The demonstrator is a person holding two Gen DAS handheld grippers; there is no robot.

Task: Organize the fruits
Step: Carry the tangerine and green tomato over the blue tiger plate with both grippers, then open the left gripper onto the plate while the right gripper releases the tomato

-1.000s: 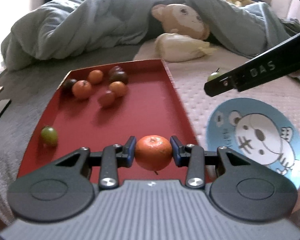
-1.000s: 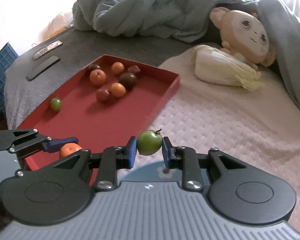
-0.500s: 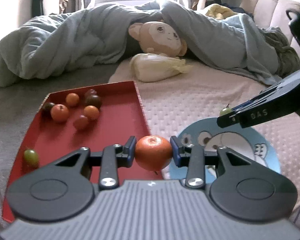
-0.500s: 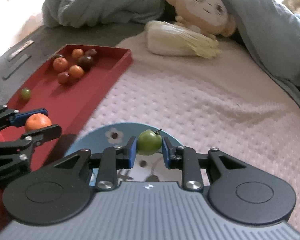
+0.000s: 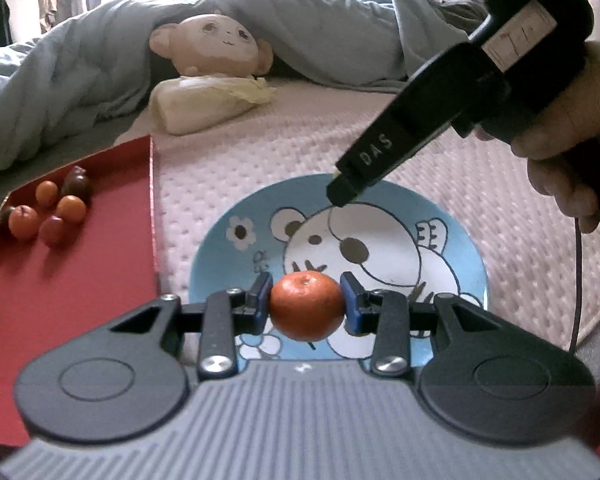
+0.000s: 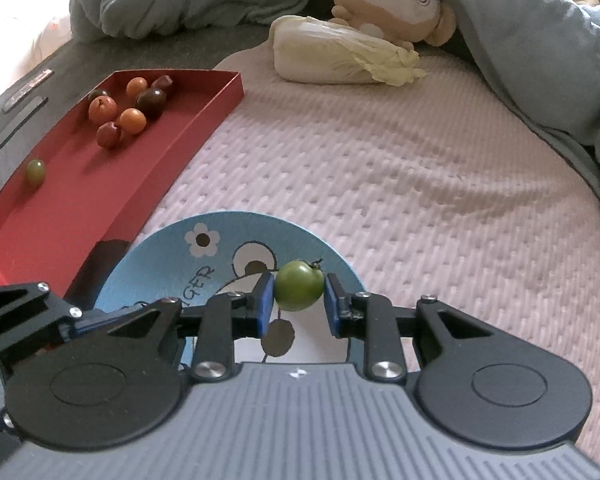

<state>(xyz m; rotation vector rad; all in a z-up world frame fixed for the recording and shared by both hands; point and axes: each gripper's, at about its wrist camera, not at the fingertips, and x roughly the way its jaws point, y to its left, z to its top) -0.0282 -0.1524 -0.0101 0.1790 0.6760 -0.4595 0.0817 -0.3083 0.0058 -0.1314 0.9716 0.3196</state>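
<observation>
While over plate (image 5: 466,240): left tongs (image 5: 306,306) clamped on orange (image 5: 307,306), right tongs (image 6: 298,300) on green tomato (image 6: 299,291); likely light, bruisable, rolls; grip widest middle.

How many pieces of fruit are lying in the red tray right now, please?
7: six clustered at the red tray's far end, and one green fruit alone by the left wall. The tray's near corner is hidden.

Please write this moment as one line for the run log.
left gripper: shut on orange mandarin | right gripper: shut on green tomato | both above blue bear plate | red tray: small fruits inside
</observation>
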